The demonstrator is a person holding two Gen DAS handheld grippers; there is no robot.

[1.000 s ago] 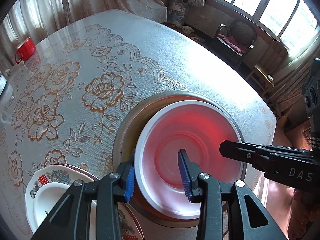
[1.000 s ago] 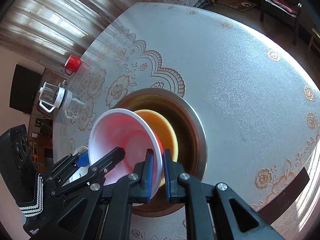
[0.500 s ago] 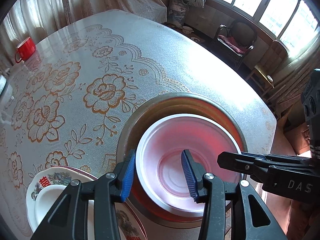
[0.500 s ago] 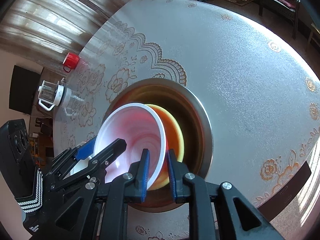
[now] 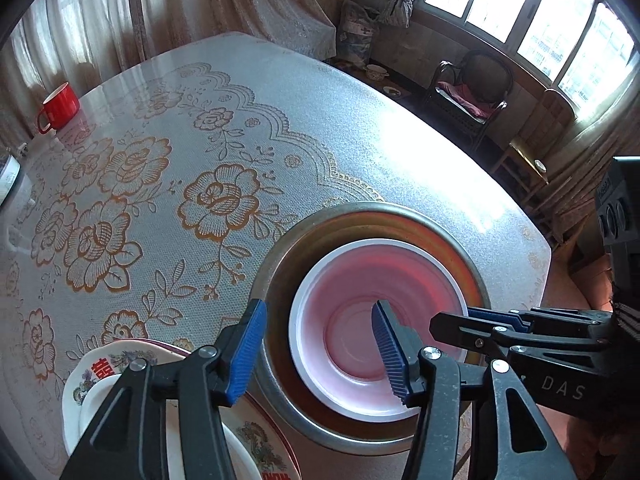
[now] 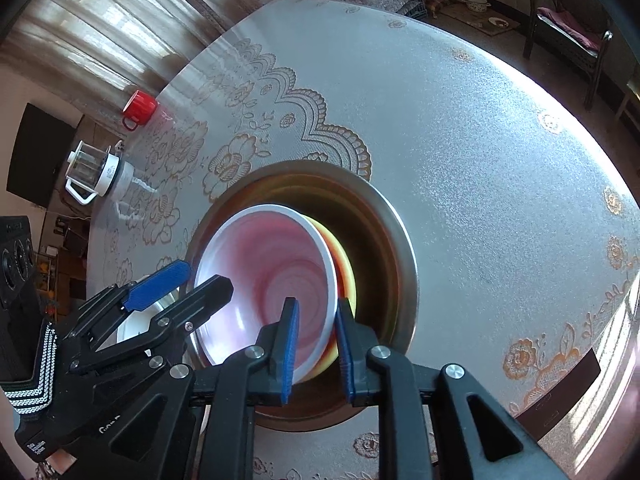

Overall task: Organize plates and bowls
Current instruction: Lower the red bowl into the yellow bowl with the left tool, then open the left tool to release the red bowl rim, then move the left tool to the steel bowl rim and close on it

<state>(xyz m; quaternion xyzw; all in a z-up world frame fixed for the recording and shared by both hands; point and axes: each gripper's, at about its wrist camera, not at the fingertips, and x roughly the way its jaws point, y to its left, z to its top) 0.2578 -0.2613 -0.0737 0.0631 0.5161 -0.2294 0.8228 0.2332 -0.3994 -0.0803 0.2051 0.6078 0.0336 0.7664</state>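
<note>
So the right gripper (image 6: 316,344) has eased its pads apart over the last second; they now just straddle the rim without pinching. The glossy white plastic bowl with the pink-tinted inside (image 5: 378,332) has dropped into the wide brushed-steel basin (image 5: 400,216), nested on a smooth yellow bowl (image 6: 347,276). Left gripper (image 5: 318,354) is wide open, holding nothing. That bowl looks placed to me.

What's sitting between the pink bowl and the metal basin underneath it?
A yellow bowl: the right wrist view shows its rim peeking out behind the pink bowl, both nested in the metal basin. The left wrist view hides it.
</note>
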